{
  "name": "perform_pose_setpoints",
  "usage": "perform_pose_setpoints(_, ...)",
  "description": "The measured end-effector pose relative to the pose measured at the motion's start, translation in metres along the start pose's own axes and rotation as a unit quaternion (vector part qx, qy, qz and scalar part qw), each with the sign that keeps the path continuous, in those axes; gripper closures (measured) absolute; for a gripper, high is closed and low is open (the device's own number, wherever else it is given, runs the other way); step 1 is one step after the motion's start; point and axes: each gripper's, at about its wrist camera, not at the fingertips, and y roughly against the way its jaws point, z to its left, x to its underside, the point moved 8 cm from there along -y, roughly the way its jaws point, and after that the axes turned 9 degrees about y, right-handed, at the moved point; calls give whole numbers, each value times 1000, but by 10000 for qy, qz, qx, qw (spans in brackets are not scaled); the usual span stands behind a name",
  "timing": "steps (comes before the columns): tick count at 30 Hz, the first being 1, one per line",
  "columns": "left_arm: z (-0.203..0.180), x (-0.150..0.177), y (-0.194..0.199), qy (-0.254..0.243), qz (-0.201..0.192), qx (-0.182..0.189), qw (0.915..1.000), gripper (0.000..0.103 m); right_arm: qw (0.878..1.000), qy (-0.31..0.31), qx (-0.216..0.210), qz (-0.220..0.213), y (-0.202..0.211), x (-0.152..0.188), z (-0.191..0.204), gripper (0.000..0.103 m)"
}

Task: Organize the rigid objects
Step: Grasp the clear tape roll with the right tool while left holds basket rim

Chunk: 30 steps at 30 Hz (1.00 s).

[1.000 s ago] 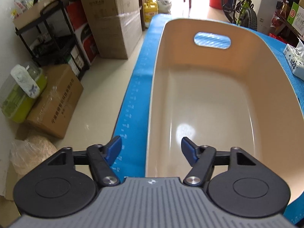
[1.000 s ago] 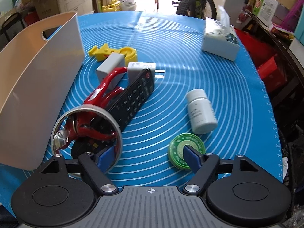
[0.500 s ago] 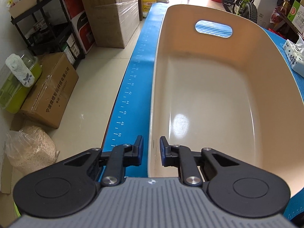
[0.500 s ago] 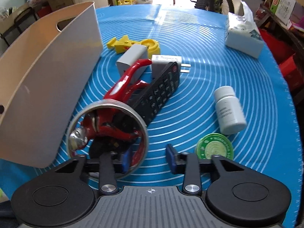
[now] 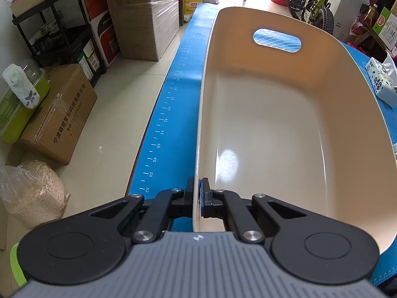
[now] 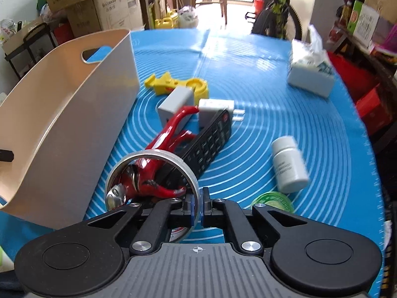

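My left gripper (image 5: 197, 193) is shut on the near left wall of an empty beige bin (image 5: 285, 79), one pad outside and one inside. The bin (image 6: 74, 129) stands at the left of the blue mat (image 6: 260, 57). My right gripper (image 6: 197, 200) is shut on the rim of a silver metal ring (image 6: 153, 152), which stands tilted over a red and silver toy figure (image 6: 161, 136). Beside the figure lie a black remote (image 6: 211, 141), a white plug (image 6: 213, 108), a grey adapter (image 6: 173, 101) and yellow toy pieces (image 6: 171, 83). A white bottle (image 6: 289, 167) and a green round tin (image 6: 273, 200) lie to the right.
A tissue pack (image 6: 310, 74) sits at the mat's far right. The table's left edge runs along the blue mat's ruler strip (image 5: 168, 114). Cardboard boxes (image 5: 146, 15), a black shelf (image 5: 57, 32) and a sack (image 5: 32, 193) stand on the floor to the left. A bicycle (image 6: 275, 17) stands behind the table.
Both grippers' jaws have closed. The left ones came together on the bin's wall, the right ones on the metal ring's rim, and the ring now stands steeper over the toy figure.
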Motion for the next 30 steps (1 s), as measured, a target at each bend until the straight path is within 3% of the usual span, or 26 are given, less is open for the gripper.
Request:
perform_pose_setpoints(21, -1, 2, -1, -31, 19, -17, 10000, 98, 9927, -423, 133, -1117, 64, -46, 16, 87)
perform_pose_setpoints(30, -2, 2, 0, -25, 38, 4, 10000, 98, 9862, -465, 9, -1592, 73, -92, 49, 87)
